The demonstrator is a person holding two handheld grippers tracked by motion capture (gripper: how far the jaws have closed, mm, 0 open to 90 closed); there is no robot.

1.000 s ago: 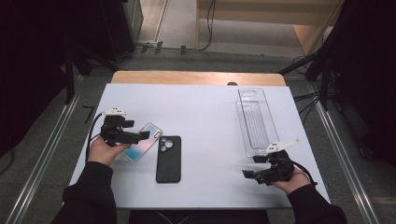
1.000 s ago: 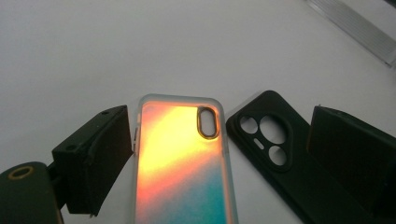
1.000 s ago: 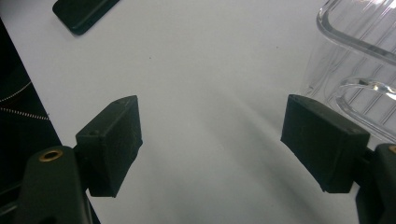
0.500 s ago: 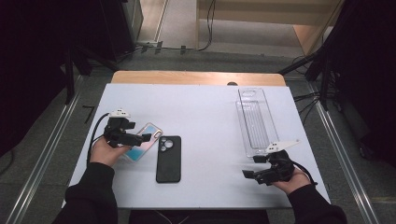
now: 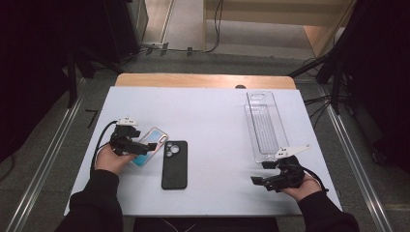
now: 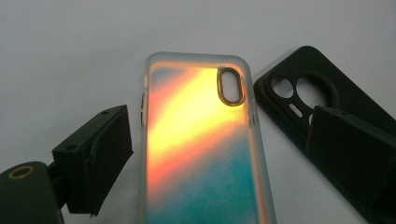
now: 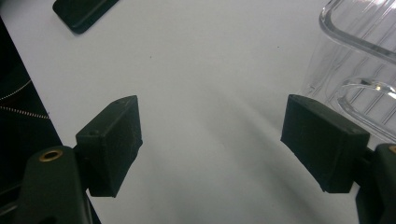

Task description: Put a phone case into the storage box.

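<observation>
- While the left gripper (image 6: pixel 219 154) hung over the bright case (image 6: pixel 201 140), its jaws stood wide apart, one on each side, not touching it.
- That case lay flat on the table (image 5: pixel 212 116), just beside the black case (image 5: pixel 174 164).
- Near the clear tray (image 5: pixel 265 124), the right gripper (image 7: pixel 212 144) gaped, holding nothing.

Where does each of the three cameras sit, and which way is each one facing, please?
High view: above the person's side, looking forward and down on the white table; both forearms, left gripper, right gripper.
Left gripper view: on the left gripper, open jaws flanking the iridescent phone case.
Right gripper view: on the right gripper, over bare table beside the clear tray.
Shared: the black phone case.
</observation>
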